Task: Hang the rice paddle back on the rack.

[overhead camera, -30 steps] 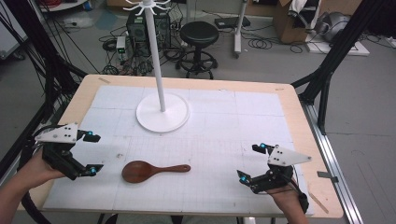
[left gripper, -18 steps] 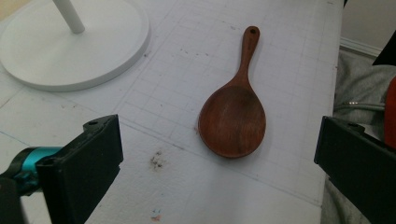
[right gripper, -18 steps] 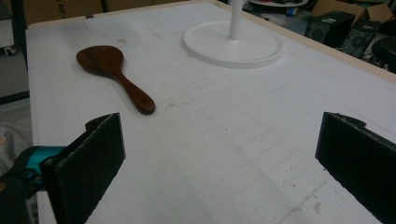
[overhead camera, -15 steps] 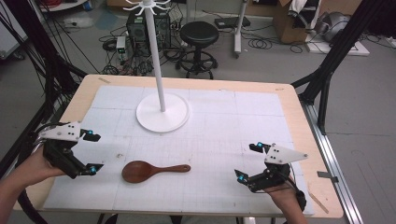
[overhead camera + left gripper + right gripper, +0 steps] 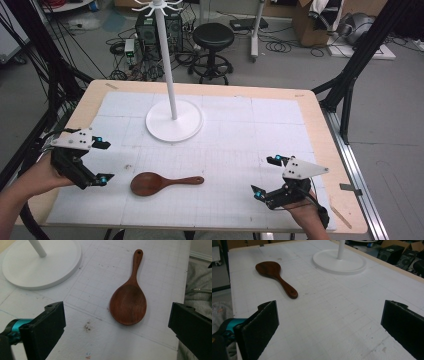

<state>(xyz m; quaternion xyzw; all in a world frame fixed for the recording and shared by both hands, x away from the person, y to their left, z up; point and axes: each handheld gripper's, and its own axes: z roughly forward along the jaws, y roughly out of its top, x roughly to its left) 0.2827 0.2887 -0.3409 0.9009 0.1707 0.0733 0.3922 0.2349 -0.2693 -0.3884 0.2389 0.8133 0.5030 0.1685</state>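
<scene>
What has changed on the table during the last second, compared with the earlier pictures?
Very little. The right gripper has drifted slightly to the left, toward the wooden spoon; nothing was taken hold of or let go. The left gripper has stayed beside the spoon's bowl, jaws open. The spoon and the white stand lie where they were.

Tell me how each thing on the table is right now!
Brown wooden spoon: lying flat on the white mat, bowl up, nothing touching it.
White hook stand with round base: upright, hooks bare.
Left gripper: open, beside the spoon's bowl.
Right gripper: open, apart from the spoon.
</scene>
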